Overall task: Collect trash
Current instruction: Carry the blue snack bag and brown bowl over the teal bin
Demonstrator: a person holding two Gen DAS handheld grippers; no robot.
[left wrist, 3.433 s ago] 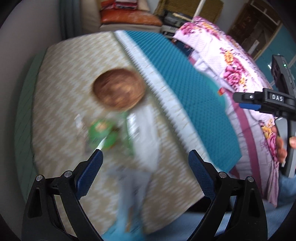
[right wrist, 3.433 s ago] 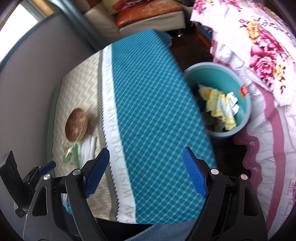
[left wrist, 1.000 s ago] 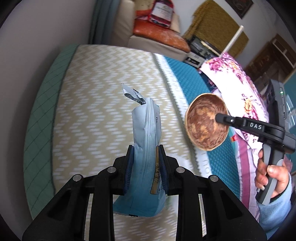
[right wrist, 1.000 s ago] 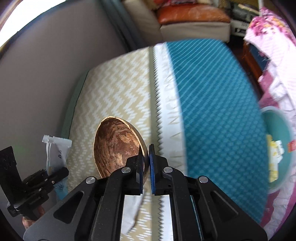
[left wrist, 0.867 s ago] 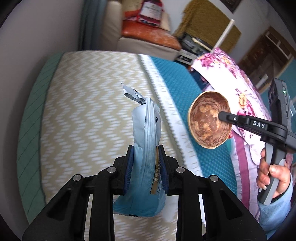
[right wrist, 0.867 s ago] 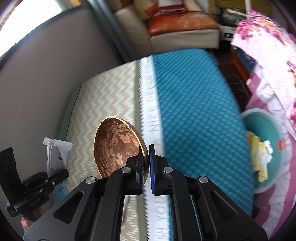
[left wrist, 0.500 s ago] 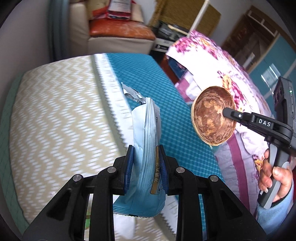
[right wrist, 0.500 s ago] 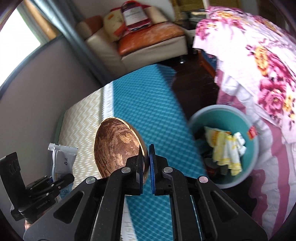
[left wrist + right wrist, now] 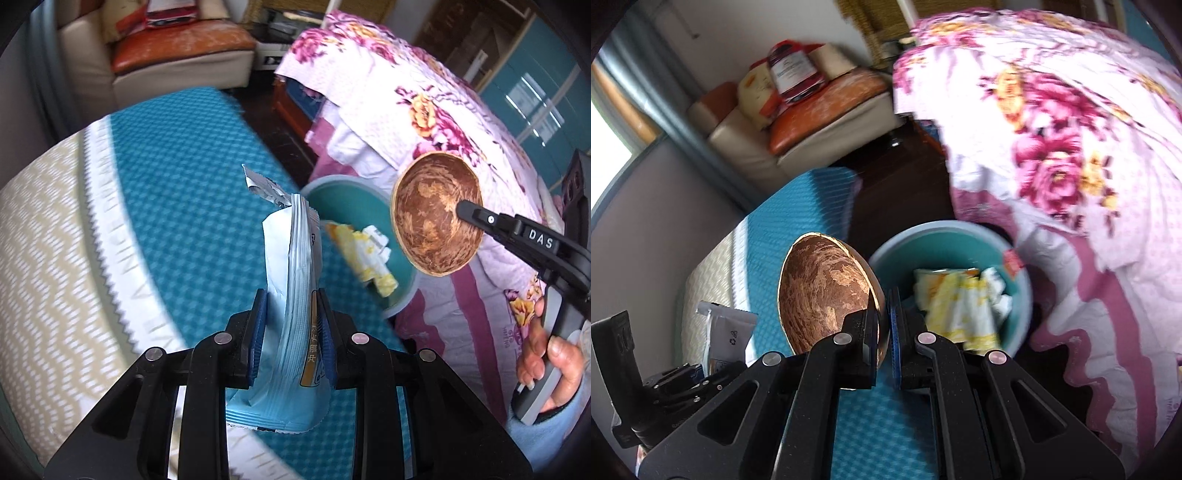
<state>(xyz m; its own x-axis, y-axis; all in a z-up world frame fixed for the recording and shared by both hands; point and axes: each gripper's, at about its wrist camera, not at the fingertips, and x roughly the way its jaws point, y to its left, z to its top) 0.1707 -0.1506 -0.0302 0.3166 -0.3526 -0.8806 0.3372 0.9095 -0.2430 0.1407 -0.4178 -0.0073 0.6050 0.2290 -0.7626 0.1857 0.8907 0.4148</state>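
Note:
My left gripper (image 9: 290,325) is shut on a pale blue torn-open packet (image 9: 291,280) that stands upright between its pads, held above the teal part of the mat (image 9: 192,192). My right gripper (image 9: 886,328) is shut on the rim of a brown coconut-shell bowl (image 9: 827,291), tilted on edge; the same bowl (image 9: 436,214) hangs to the right in the left wrist view. A teal bin (image 9: 960,236) with yellow and white wrappers sits on the floor beyond both grippers. In the right wrist view the packet (image 9: 727,339) and left gripper (image 9: 698,380) show at lower left.
A floral pink and white quilt (image 9: 1071,147) drapes over a bed beside the bin. A cream sofa with an orange cushion (image 9: 827,107) stands at the back. The beige zigzag half of the mat (image 9: 40,240) lies to the left. A hand (image 9: 546,350) holds the right gripper's handle.
Both grippers have swung from over the beige part of the mat across the teal part toward the bin, still holding the packet and the bowl. The bin has come into view.

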